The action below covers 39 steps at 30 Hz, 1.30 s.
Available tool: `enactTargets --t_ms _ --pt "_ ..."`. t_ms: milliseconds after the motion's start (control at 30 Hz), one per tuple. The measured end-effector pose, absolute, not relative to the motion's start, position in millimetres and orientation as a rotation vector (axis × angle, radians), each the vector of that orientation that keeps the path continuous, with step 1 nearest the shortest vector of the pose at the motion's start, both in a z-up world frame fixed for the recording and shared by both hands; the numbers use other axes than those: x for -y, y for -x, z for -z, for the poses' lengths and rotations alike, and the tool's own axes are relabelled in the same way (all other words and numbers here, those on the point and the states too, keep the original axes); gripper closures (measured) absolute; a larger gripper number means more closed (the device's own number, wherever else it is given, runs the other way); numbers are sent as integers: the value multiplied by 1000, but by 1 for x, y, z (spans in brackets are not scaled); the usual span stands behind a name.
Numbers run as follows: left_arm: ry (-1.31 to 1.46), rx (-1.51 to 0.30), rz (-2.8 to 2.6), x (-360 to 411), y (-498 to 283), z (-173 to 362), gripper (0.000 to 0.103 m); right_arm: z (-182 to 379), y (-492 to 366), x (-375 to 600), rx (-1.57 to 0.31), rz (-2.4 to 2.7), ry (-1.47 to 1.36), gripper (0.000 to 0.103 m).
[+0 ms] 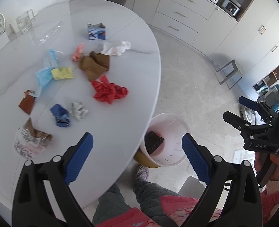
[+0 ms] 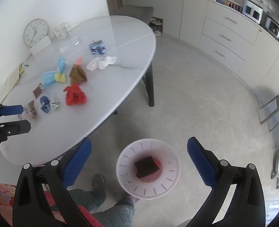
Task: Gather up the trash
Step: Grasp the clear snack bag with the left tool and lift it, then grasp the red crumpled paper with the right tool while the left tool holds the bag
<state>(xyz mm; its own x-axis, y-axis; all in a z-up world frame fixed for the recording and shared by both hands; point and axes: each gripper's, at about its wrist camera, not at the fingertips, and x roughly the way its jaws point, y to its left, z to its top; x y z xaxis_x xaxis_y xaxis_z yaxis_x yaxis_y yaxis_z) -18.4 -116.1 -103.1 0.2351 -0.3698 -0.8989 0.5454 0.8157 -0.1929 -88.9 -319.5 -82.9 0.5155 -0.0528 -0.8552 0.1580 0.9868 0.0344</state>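
12 trash pcs (image 1: pixel 110 92) on table, 1 bin (image 2: pixel 148 170), 1 clock (image 2: pixel 35 32).

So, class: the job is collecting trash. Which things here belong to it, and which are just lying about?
Belongs to the job:
red wrapper
brown paper
blue mask
white tissue
bin

Just lying about:
clock
glass jug
chair

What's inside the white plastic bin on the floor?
In the white plastic bin lies a dark textured square piece, with a scrap of red at its edge. Anything beneath the piece is hidden.
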Motion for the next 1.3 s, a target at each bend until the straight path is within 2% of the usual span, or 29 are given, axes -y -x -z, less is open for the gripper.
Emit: enactTargets --t_ms 267,500,700,867,967,1000,1067,1133,1300 --pt "-203 -1120 479 36 -6 107 12 72 61 259 -990 83 -95 3" --pt "-3 -1244 222 -60 -47 144 12 84 27 196 -1006 -6 -92 3" --pt "130 -1352 94 -83 -74 183 12 96 7 159 -1030 -59 -89 3" --pt "100 -1405 61 -74 -92 209 12 101 -6 143 -1037 -67 -90 3" --pt "119 -1445 56 -73 -98 221 26 104 -15 135 -1042 -69 -89 3" --pt "136 -1455 59 -73 -100 224 36 106 -17 133 -1045 -69 -87 3" --pt "159 -1462 70 -74 -102 226 44 108 -22 126 -1049 -75 -79 3" --pt "192 -1462 106 -76 -104 227 61 111 -28 117 -1054 -88 -65 3" --pt "160 -1425 176 -82 -101 221 72 120 -41 104 -1067 -110 -35 3"
